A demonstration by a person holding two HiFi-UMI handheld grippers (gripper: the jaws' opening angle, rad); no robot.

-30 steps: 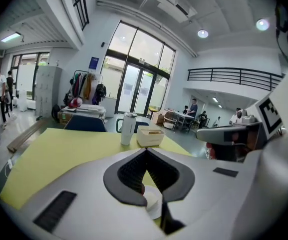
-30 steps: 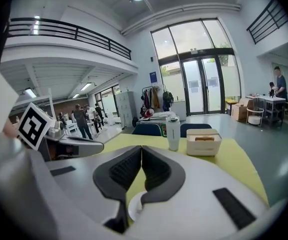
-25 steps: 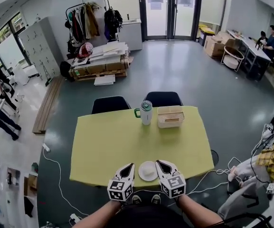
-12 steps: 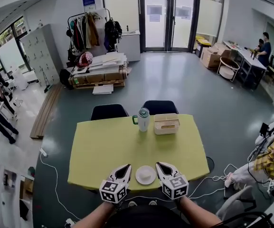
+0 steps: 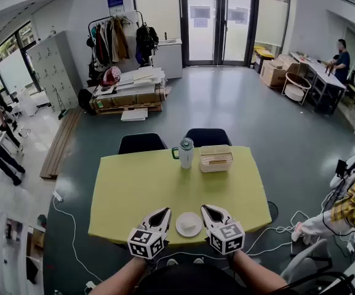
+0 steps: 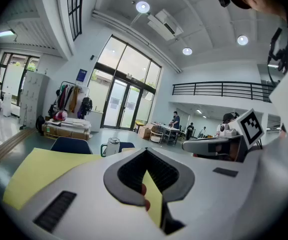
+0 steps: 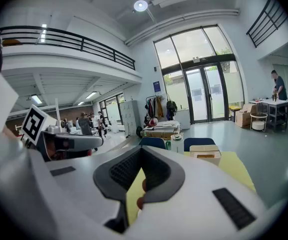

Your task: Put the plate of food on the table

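Note:
A small white plate [image 5: 189, 225] with a pale lump of food sits at the near edge of the yellow table [image 5: 140, 189]. My left gripper [image 5: 163, 212] lies just left of the plate and my right gripper [image 5: 205, 210] just right of it, both pointing away from me. Neither visibly clasps the rim. In the left gripper view the left gripper [image 6: 146, 150] has its jaw tips together, with yellow table showing through the gap behind them. The right gripper view shows the same for the right gripper [image 7: 143, 148]. The plate is hidden in both gripper views.
A white jug with a green handle [image 5: 185, 153] and a pale slatted box [image 5: 216, 158] stand at the table's far edge. Two dark chairs [image 5: 141, 143] [image 5: 207, 137] are tucked in behind it. Cables [image 5: 66, 217] trail on the floor at both sides.
The head view has risen and pulled back slightly, so the table looks smaller. Both grippers and the plate keep their places at the near edge; the left gripper crept a little forward.

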